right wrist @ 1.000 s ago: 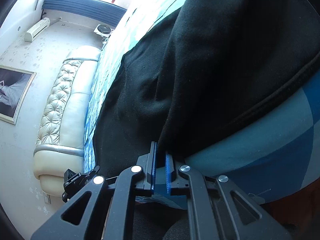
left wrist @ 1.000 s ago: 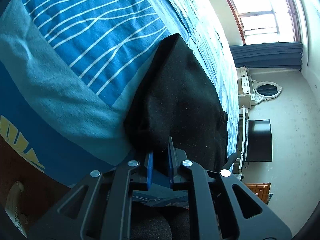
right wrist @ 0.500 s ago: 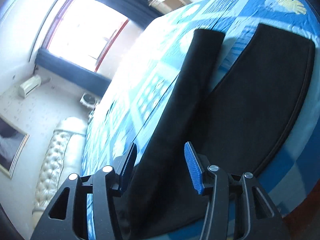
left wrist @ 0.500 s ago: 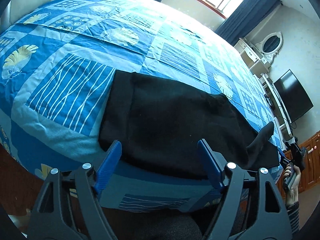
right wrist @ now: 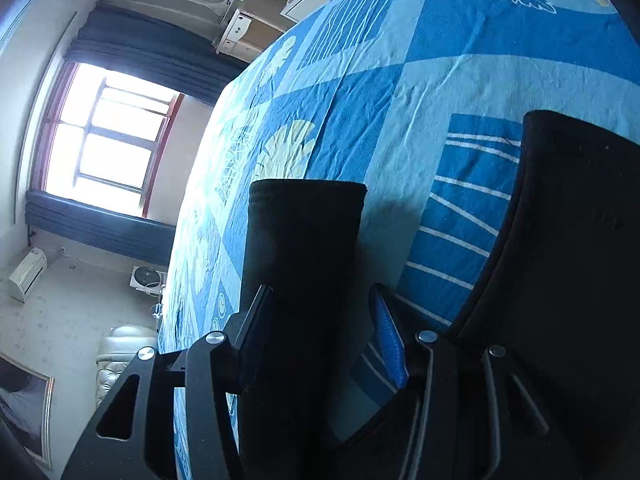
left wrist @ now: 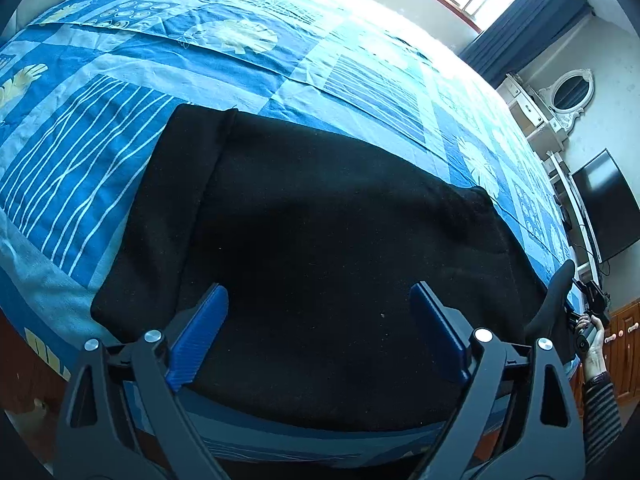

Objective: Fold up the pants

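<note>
Black pants (left wrist: 320, 232) lie flat on the blue patterned bedspread (left wrist: 280, 60), near the bed's front edge. My left gripper (left wrist: 318, 324) is open and empty, its blue pads (left wrist: 200, 328) hovering above the pants. In the right wrist view a pant leg (right wrist: 304, 240) runs between my right gripper's (right wrist: 322, 328) open jaws, its cuff end on the bed beyond the fingertips. The wider part of the pants (right wrist: 576, 240) lies at the right. The right gripper also shows far right in the left wrist view (left wrist: 592, 300), held by a hand.
The bedspread (right wrist: 400, 80) covers the whole bed. A dresser with an oval mirror (left wrist: 568, 92) and a dark TV (left wrist: 604, 204) stand along the right wall. A bright window (right wrist: 112, 136) with dark curtains is beyond the bed. A wooden cabinet (left wrist: 624, 332) stands at the far right.
Both grippers were shut on the pants a second ago. They have let go, opened wide and pulled back and up, so the pants now lie spread on the bed.
</note>
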Demonstrator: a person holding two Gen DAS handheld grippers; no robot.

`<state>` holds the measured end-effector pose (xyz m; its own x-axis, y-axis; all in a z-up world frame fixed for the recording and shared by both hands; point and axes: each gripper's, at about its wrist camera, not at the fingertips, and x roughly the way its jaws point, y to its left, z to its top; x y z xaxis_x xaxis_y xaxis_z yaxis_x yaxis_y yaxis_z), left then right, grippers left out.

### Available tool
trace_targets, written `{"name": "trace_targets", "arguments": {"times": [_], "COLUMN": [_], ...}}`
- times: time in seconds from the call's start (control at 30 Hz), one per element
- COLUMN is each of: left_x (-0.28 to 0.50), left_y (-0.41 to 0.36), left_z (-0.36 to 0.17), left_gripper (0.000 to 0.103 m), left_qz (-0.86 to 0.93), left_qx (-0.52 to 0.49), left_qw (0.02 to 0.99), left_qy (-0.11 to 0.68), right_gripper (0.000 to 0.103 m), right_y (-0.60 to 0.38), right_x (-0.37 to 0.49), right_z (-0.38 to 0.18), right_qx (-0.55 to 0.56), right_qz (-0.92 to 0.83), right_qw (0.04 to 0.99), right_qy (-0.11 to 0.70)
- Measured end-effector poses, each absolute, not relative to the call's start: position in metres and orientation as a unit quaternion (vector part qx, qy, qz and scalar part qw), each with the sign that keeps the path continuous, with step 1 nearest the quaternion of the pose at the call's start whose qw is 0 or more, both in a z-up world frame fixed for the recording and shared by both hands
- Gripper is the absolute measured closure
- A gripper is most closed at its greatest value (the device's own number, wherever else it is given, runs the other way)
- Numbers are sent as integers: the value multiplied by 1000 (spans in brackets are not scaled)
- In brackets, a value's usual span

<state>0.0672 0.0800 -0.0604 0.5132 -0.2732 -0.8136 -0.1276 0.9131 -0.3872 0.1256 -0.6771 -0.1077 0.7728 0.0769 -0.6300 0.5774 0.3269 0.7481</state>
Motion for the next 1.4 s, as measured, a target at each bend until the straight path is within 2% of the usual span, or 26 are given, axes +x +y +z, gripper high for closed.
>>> {"name": "trace_targets", "arguments": {"times": [0.03,0.07,0.1,0.13,0.43,0.77,1.07,1.27,1.4], "left_x": [68,68,69,69,67,63,61,61,61], "left_y": [78,77,75,75,82,83,82,80,80], "left_z": [-60,-61,-60,-60,-59,-58,-58,-59,-58], "left_gripper": [11,10,10,10,9,9,9,9,9], "left_qz": [-40,-37,-36,-35,-38,-43,-42,-44,-47], "left_qx": [-201,-197,-195,-194,-221,-227,-226,-219,-215], "left_qw": [845,845,845,845,838,836,837,839,839], "left_qy": [494,496,496,496,497,497,497,497,497], "right_gripper": [69,75,91,93,96,97,98,99,94], "right_y": [-676,-673,-674,-673,-686,-707,-692,-699,-703], "right_x": [130,133,134,131,31,-41,-69,-75,-83], "right_z": [-106,-103,-99,-92,-31,-97,-82,-108,-94], "right_qx": [551,546,538,531,511,570,556,582,554], "right_qz": [-156,-146,-141,-139,-141,-194,-221,-218,-236], "right_qw": [763,767,773,781,812,753,767,741,749], "right_qy": [299,305,305,300,245,266,230,255,276]}}
